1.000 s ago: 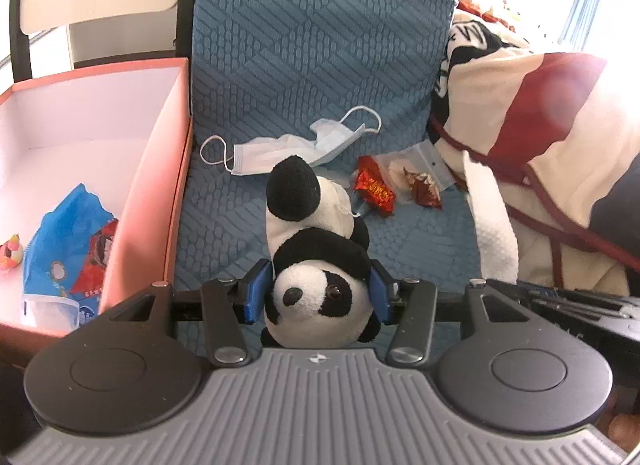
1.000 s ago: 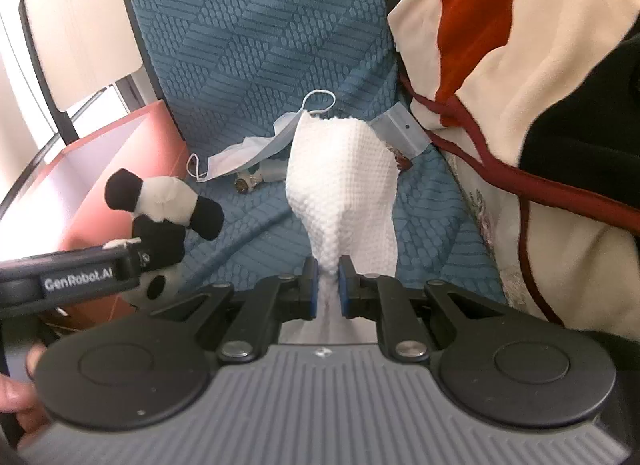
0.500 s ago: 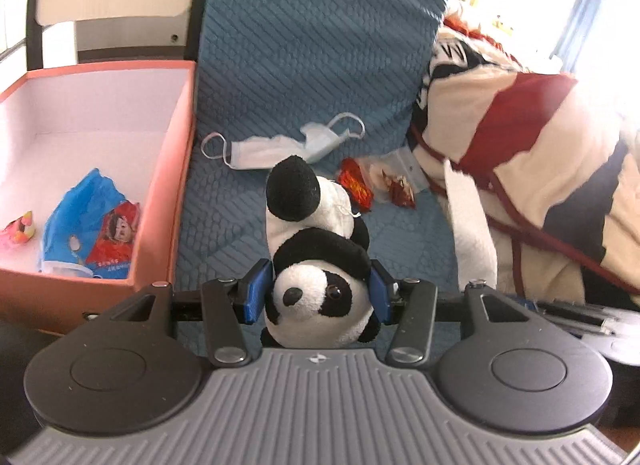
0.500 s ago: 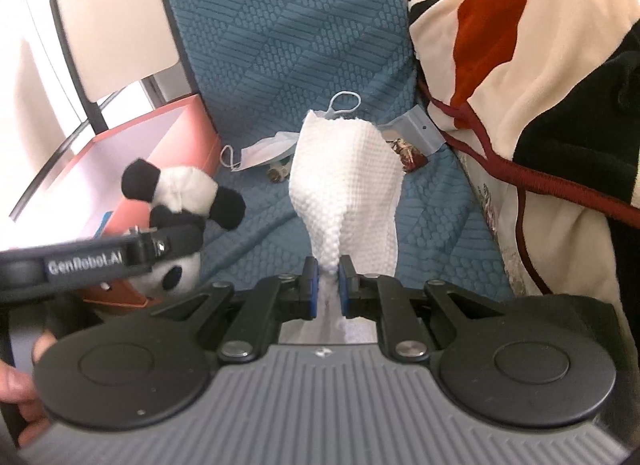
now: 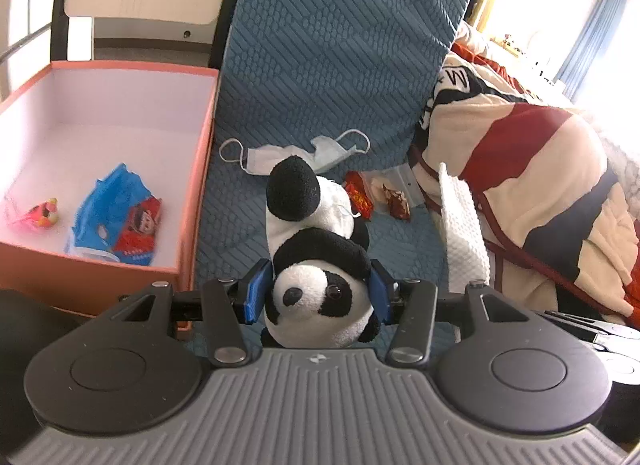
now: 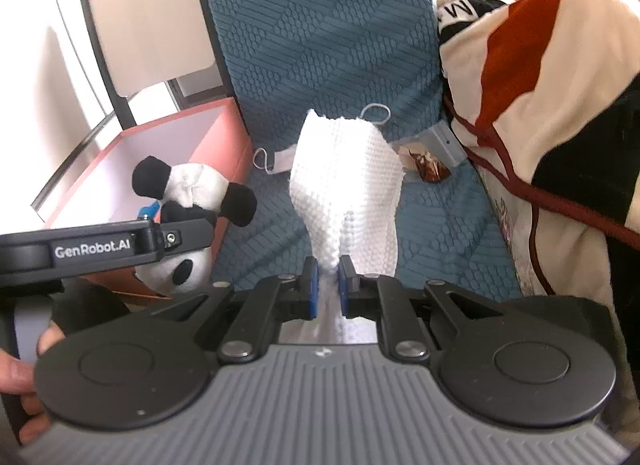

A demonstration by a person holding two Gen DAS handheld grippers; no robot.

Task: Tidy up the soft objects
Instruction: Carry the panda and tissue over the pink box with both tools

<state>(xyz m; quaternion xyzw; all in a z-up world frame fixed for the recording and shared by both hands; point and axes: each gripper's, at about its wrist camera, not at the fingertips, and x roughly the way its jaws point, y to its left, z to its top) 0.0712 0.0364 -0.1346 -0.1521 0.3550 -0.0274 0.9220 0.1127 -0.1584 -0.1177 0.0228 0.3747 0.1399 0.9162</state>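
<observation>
Blue quilted cushion (image 5: 332, 65) covers the seat and backrest, with a striped fleece blanket (image 5: 532, 169) heaped at 3 o'clock and an orange box (image 5: 192, 193) sitting at 9 o'clock. Left tongs (image 5: 316, 291) are pinching a plush panda (image 5: 316, 265) by its head, blue pads squeezed against both cheeks. It's a fluffy black-and-white thing with a shiny bead eye and black nose, face turned to the camera, body and a round black foot sticking out toward 12 o'clock, clear of the seat. From the right wrist view you can see it held just in front of the box's near corner. Right tongs (image 6: 328, 285) are pressed nearly together on a white waffle-textured cloth (image 6: 348, 185), which bunches at the pads and fans out wide beyond them. Down on the cushion lie a crumpled face mask (image 5: 296, 153) and a couple of red snack wrappers (image 5: 360, 195). Inside the box there's a blue packet (image 5: 112, 217) and a small pink toy (image 5: 42, 215).
</observation>
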